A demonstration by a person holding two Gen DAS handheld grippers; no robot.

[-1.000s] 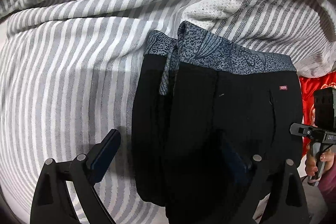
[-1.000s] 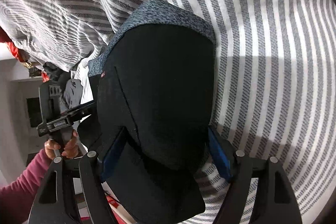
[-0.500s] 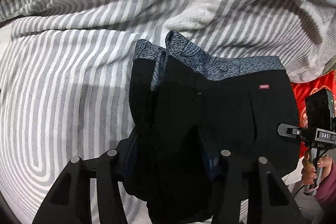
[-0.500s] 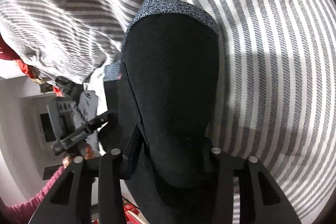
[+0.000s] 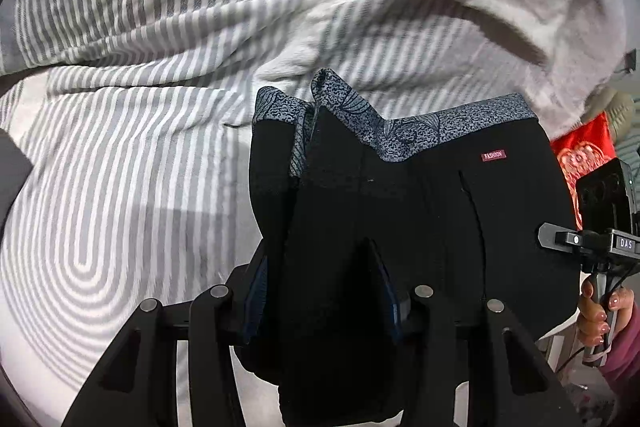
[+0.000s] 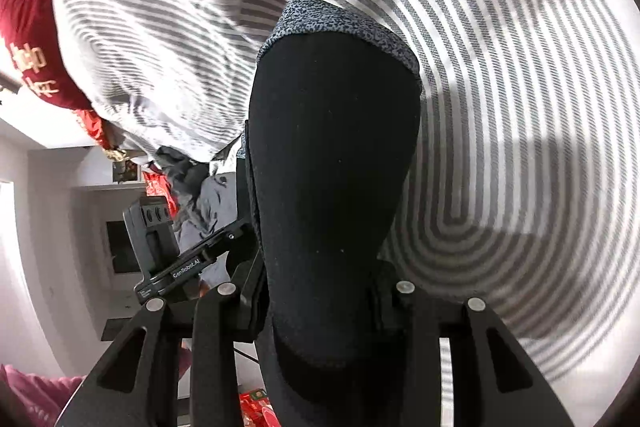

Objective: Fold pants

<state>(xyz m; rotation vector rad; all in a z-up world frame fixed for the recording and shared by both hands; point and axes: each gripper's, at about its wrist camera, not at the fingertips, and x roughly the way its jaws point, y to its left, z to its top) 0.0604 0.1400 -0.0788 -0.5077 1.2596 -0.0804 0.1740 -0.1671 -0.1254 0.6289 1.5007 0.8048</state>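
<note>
Black pants (image 5: 420,207) with a speckled grey-blue waistband (image 5: 460,131) and a small red label hang folded above a striped bedspread (image 5: 120,167). My left gripper (image 5: 320,267) has its jaws closing, with a thick fold at the pants' left side pinched between the pads. In the right wrist view the pants (image 6: 332,147) run up from my right gripper (image 6: 320,275). Its jaws are closing too, pressed on the bunched black cloth. Each gripper shows in the other's view, the right one (image 5: 600,239) at the right edge and the left one (image 6: 160,247) at the left.
The grey-and-white striped bedspread (image 6: 520,107) lies rumpled behind the pants. A red cushion (image 5: 580,155) sits at the bed's edge, also a red cushion (image 6: 28,39) at top left. A person's hand (image 5: 596,311) holds the right gripper's handle. White furniture (image 6: 60,227) stands beyond the bed.
Both grippers went from wide open around the pants to closed on them. Both then rose, and the pants came up off the bedspread with them.
</note>
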